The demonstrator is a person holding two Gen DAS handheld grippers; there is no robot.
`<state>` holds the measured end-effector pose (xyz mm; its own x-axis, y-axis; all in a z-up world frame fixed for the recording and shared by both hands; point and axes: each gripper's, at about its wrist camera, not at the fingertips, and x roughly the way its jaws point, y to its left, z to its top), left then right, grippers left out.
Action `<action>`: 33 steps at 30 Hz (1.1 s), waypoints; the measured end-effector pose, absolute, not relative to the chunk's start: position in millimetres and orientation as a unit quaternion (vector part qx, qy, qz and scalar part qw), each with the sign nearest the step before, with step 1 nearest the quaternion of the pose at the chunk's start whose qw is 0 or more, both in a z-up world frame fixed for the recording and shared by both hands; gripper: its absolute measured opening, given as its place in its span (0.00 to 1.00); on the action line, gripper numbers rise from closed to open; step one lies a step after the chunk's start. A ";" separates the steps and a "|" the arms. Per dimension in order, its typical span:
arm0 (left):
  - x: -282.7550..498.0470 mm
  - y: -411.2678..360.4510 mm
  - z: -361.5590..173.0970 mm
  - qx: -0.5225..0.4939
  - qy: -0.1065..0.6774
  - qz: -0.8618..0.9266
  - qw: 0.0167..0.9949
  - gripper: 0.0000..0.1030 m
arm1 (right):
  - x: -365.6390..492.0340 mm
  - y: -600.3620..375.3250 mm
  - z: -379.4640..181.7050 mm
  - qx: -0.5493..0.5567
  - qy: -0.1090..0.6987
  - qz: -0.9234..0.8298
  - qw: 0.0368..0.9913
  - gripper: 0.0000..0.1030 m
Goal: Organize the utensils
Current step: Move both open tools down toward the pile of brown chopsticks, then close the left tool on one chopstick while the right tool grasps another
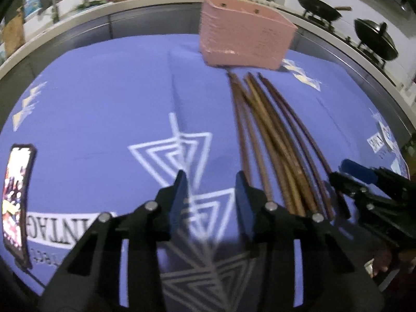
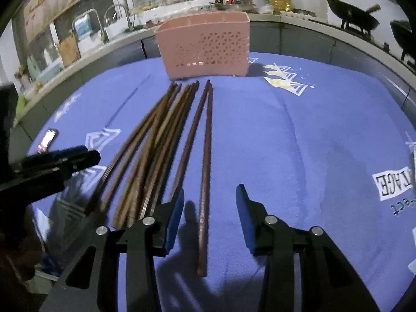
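Reaching for chopsticks [image 2: 161,143] lying on the counter's blue cloth [image 2: 299,135] in front of the pink holder [image 2: 205,46]; right gripper [image 2: 210,208], jaws wide, straddles one stick, likely needing to close. Left gripper [image 1: 210,197] wide, empty.

Dim, bluish indoor light. Heavy fisheye bowing: the counter edge [image 1: 78,18] curves around the blue cloth [image 1: 104,98], black vignette in corners. Left wrist view motion-smeared, pink basket [image 1: 244,39] blurred; right wrist view sharper, basket holes legible. Chopsticks [image 2: 161,140] streaked near the basket. Soft shadows fall on the cloth beneath the right gripper [image 2: 210,208]. Phone screen [image 1: 15,197] glows, overexposed.
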<state>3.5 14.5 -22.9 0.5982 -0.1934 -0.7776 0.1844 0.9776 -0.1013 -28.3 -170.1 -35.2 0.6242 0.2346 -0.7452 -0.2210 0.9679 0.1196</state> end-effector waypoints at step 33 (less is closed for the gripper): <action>76.4 -6.7 -25.0 0.104 0.443 -0.089 0.886 0.18 | 64.2 -202.1 -28.9 -0.010 0.481 0.152 0.864 0.09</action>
<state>76.4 -6.7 -25.0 0.5908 -0.0662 -0.8041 0.2505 0.9624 0.1048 64.2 -202.1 -28.9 0.4917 0.2518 -0.8336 -0.2715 0.9539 0.1279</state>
